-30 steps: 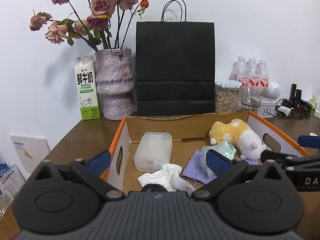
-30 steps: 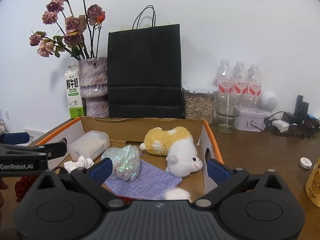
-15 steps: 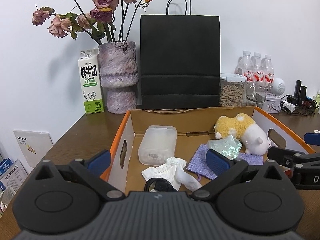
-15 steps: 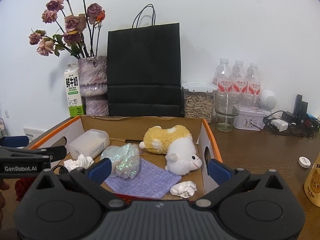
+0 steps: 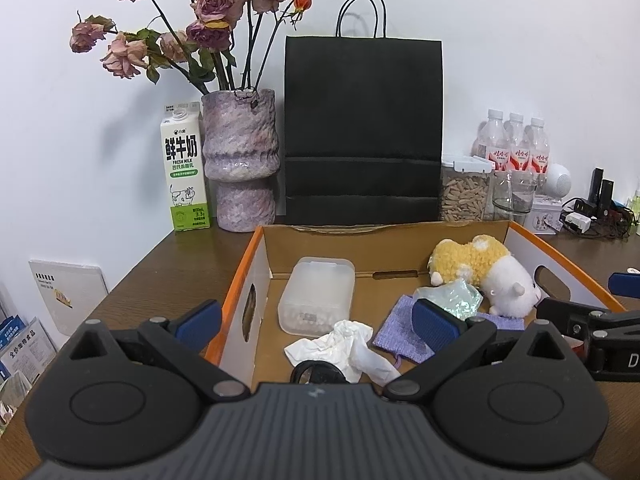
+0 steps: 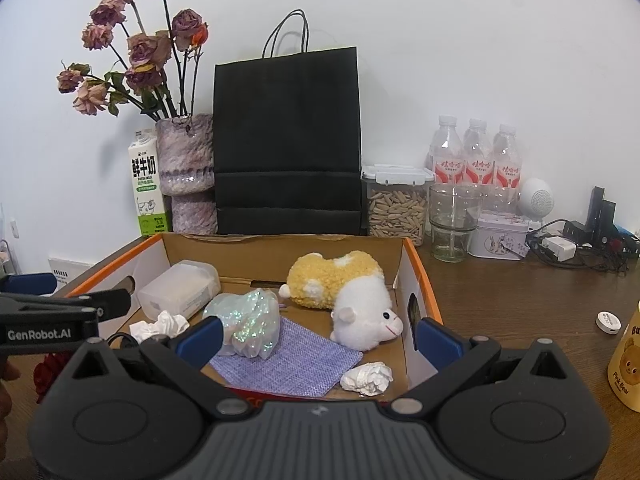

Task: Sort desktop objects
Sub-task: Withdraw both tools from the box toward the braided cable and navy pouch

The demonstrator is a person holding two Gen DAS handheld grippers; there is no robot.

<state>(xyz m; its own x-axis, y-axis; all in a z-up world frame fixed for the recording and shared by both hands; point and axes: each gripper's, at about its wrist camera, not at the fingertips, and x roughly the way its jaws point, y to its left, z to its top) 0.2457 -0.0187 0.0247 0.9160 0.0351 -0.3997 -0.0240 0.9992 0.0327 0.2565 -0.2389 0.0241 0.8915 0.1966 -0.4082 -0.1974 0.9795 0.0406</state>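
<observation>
- Right claw (image 6: 316, 338): spread wide, holding nothing, hanging over the near edge of the box (image 6: 416, 256).
- A crumpled paper ball (image 6: 367, 378) lies on the box floor just below and between the right claw's fingers, near the right wall.
- Beside the ball, a purple cloth (image 6: 292, 360) lies flat; a glittery bag (image 6: 246, 324) sits on its left part, just behind the left finger.
- Left claw (image 5: 316, 322): also spread and empty, its left finger outside the box's left wall, its right finger over the cloth.
- A crumpled tissue (image 5: 344, 346) lies between the left claw's fingers, with a black round thing (image 5: 316, 372) just in front of it.
- Farther in, a clear tub (image 5: 318, 300) sits on the left and a plush toy (image 6: 348, 294) on the right.
- Behind the box, on the counter (image 6: 520, 300): vase (image 5: 240, 160), milk carton (image 5: 184, 172), black bag (image 5: 362, 132).
</observation>
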